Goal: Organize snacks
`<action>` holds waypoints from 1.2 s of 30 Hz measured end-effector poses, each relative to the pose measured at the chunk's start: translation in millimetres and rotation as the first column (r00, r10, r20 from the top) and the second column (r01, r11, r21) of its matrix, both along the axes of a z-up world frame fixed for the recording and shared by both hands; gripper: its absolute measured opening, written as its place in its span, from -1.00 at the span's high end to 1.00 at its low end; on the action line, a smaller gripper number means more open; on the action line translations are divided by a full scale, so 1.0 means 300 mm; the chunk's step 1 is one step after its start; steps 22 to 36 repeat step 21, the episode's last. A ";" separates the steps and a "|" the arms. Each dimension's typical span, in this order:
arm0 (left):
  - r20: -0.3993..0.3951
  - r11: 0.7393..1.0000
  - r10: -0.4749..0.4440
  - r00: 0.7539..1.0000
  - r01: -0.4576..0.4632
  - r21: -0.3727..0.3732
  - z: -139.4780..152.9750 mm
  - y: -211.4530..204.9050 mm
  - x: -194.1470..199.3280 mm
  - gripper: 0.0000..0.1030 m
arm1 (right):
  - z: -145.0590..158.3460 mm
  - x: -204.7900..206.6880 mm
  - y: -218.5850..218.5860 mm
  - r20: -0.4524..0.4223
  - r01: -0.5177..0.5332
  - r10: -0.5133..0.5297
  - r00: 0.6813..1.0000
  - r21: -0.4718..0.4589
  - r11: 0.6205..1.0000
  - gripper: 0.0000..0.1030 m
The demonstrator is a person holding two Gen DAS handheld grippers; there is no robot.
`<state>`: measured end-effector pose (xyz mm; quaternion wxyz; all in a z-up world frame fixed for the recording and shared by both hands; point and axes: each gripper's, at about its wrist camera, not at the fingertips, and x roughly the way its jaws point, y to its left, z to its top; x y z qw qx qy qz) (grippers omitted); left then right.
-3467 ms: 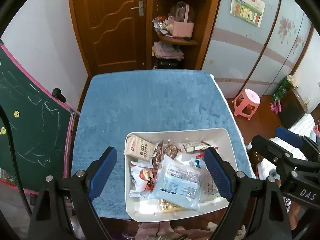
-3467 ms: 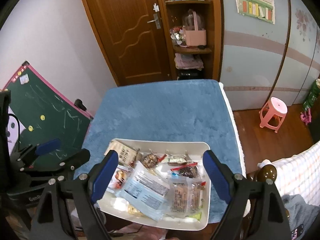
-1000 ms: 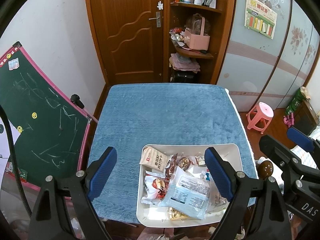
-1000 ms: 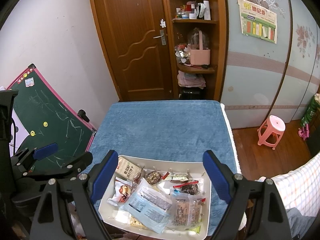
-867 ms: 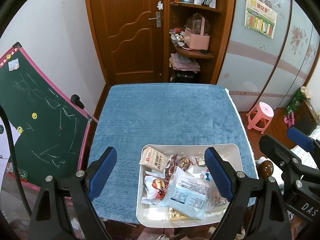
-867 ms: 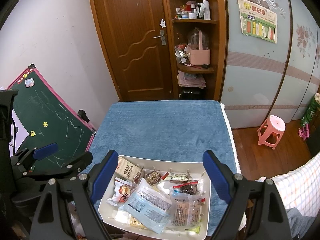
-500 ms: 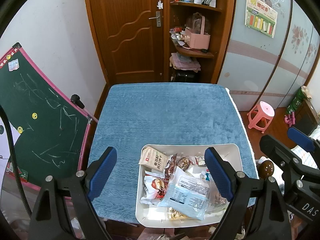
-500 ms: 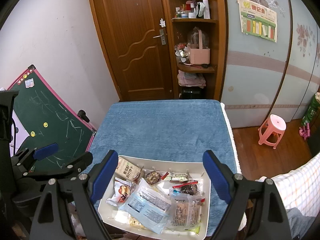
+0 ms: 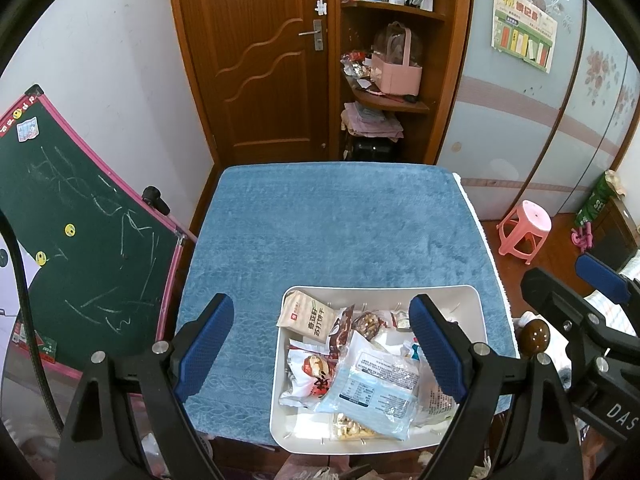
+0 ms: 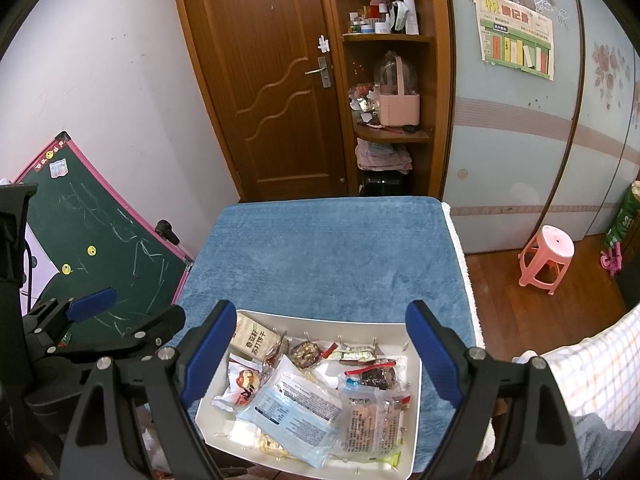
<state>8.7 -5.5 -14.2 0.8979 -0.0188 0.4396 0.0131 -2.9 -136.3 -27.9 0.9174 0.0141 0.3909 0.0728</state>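
Note:
A white tray [image 9: 380,289] [image 10: 320,320] sits at the near edge of a blue towel-covered table [image 9: 340,220], filled with several snack packets. A tan cracker packet [image 9: 306,318] [image 10: 254,338] lies at its far left. A pale blue packet [image 9: 368,392] [image 10: 298,408] rests on top in the middle, with a white-and-red packet [image 9: 310,372] beside it. A clear biscuit packet [image 10: 370,416] lies to the right. My left gripper [image 9: 320,304] hangs open above the tray's left half. My right gripper [image 10: 320,308] hangs open over the tray. Neither holds anything.
A green chalkboard [image 9: 80,240] leans close to the table's left side. A pink stool [image 9: 524,232] stands on the wooden floor to the right. A checked cloth [image 10: 592,368] lies near the right front. A wooden door and corner shelves stand behind the table.
Since the earliest frames both grippers have drawn up and back from the tray, so it looks smaller. Over the last second nothing has moved.

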 end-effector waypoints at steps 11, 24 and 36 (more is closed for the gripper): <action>-0.006 1.000 -0.001 1.000 0.001 0.003 0.002 0.006 -0.006 -0.72 | -0.001 0.001 -0.001 -0.002 0.001 -0.001 1.000 0.003 1.000 -0.70; -0.010 1.000 -0.001 1.000 0.001 0.006 -0.003 0.015 -0.025 -0.72 | -0.003 -0.006 0.003 -0.003 0.003 -0.003 1.000 0.006 1.000 -0.70; -0.010 1.000 -0.001 1.000 0.001 0.006 -0.003 0.015 -0.025 -0.72 | -0.003 -0.006 0.003 -0.003 0.003 -0.003 1.000 0.006 1.000 -0.70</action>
